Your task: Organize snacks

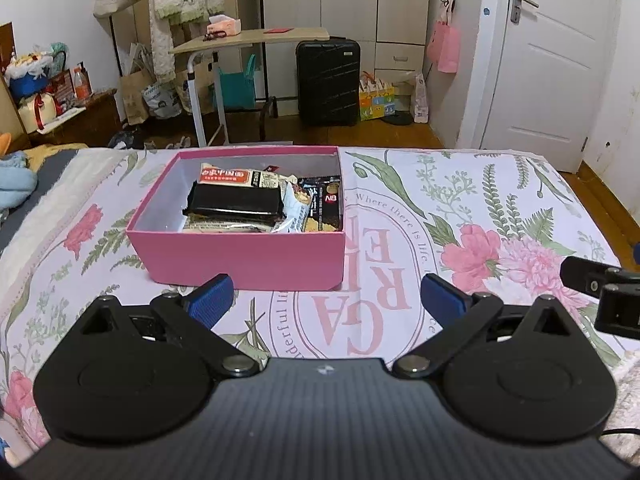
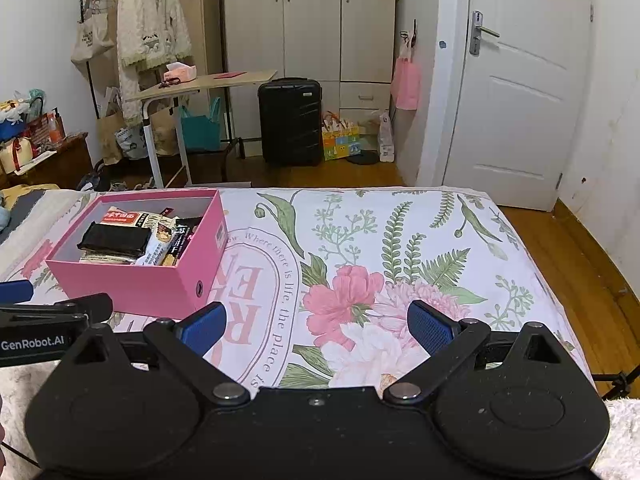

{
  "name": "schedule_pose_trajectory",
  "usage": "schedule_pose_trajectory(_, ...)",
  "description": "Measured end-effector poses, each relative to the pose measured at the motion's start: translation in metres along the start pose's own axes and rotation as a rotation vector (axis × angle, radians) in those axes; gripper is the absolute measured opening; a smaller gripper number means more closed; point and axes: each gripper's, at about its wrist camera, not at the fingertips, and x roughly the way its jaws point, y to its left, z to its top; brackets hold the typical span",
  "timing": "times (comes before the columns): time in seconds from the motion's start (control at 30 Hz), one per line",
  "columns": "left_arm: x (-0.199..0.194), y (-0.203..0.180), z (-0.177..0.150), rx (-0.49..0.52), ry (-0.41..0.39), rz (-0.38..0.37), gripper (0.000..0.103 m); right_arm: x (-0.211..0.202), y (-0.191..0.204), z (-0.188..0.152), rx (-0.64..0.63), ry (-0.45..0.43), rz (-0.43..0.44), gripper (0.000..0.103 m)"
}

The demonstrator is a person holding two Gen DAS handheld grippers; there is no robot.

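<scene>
A lived-in bedroom in someone's home; a bed (image 2: 400, 240) with a floral cover fills the foreground, on a wooden floor (image 2: 560, 248); against the far wall stands a tall pale wardrobe (image 2: 308, 20) with drawers below, a black suitcase (image 2: 290, 120) parked in front of it; a fluffy cream cardigan (image 2: 150, 24) and a tote bag (image 2: 90, 36) hang on a clothes rail to the left; a small rolling side table (image 2: 200, 84) carries a tissue box; paper bags crowd the floor beneath; a white panelled door (image 2: 520, 100) stands on the right, a pink bag (image 2: 406, 84) hung just beside it.
</scene>
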Motion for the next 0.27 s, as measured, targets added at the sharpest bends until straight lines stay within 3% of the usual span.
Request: schedule_pose_trajectory(0.27, 0.0007, 0.0014, -0.0015, -0.001, 0.0, 0.003, 0.102, 0.0007, -0.0005, -0.0004, -0.001, 0.003, -0.007, 0.099)
